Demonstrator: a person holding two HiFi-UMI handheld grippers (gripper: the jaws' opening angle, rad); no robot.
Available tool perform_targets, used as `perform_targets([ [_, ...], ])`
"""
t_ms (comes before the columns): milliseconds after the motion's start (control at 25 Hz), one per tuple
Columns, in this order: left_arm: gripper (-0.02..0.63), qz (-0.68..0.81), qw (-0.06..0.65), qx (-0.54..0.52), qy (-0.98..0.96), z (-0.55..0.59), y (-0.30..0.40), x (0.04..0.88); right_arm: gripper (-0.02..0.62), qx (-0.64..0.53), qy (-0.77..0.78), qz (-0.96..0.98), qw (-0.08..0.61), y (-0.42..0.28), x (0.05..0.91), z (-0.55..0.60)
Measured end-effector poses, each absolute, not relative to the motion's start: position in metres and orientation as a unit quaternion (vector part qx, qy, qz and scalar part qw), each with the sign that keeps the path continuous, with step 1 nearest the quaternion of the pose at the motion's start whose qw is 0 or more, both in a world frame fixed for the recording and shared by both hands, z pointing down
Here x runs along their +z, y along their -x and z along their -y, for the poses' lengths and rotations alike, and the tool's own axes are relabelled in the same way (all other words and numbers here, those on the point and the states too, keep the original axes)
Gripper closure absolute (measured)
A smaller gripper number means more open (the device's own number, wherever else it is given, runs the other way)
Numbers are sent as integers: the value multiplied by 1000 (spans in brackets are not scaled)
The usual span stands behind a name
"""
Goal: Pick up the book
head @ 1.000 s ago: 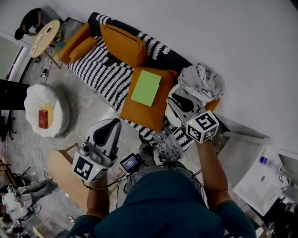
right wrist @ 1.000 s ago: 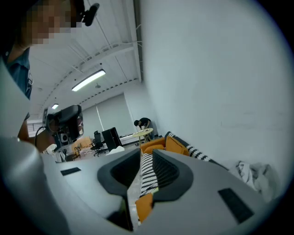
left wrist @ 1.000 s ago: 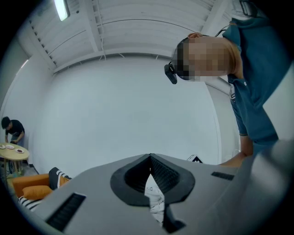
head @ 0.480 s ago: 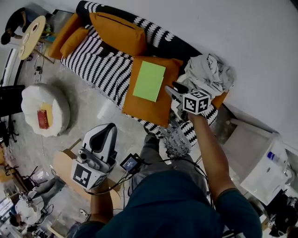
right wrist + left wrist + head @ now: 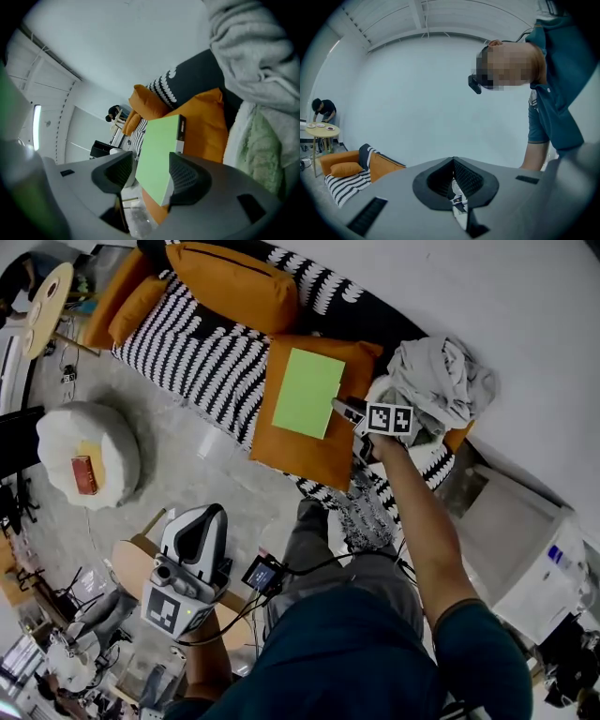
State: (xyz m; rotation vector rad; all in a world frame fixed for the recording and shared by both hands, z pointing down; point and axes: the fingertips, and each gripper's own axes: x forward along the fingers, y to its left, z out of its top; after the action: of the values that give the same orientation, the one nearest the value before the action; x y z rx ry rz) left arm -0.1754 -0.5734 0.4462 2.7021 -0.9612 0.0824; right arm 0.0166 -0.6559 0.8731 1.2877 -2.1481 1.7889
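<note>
A light-green book (image 5: 307, 392) lies flat on an orange cushion (image 5: 317, 454) on the striped sofa (image 5: 192, 357). My right gripper (image 5: 345, 411) reaches in from the right and its tips are at the book's right edge. In the right gripper view the book (image 5: 157, 150) fills the space ahead, with one corner between the two dark pads (image 5: 185, 176). Those jaws have just been opening and stand wide, not pressing on the book. My left gripper (image 5: 208, 514) hangs low at the left, far from the sofa. It looks shut (image 5: 453, 161) and empty.
A heap of grey cloth (image 5: 441, 376) lies on the sofa right of the book. Orange pillows (image 5: 225, 282) sit further along it. On the floor stand a white pouffe (image 5: 89, 451), a wooden stool (image 5: 127, 568) and, at the right, a white cabinet (image 5: 525, 549). A person bends over a round table (image 5: 321, 131).
My right gripper has gone from in front of my body out to the book's right edge, rolling over as it went. The left gripper has sunk lower in the picture.
</note>
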Motion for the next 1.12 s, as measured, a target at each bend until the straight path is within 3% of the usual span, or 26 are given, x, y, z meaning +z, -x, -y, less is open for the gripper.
perform_targets([
  [400, 603, 338, 183, 63, -921, 582, 207, 494, 341, 658, -383, 648, 18, 8, 952, 656],
  [720, 603, 341, 211, 83, -912, 576, 224, 525, 331, 672, -360, 647, -29, 19, 975, 663],
  [920, 603, 344, 215, 77, -911, 577, 227, 528, 333, 661, -348, 664, -18, 19, 978, 662],
  [1120, 603, 346, 220, 73, -909, 577, 230, 533, 421, 645, -324, 692, -20, 26, 960, 659],
])
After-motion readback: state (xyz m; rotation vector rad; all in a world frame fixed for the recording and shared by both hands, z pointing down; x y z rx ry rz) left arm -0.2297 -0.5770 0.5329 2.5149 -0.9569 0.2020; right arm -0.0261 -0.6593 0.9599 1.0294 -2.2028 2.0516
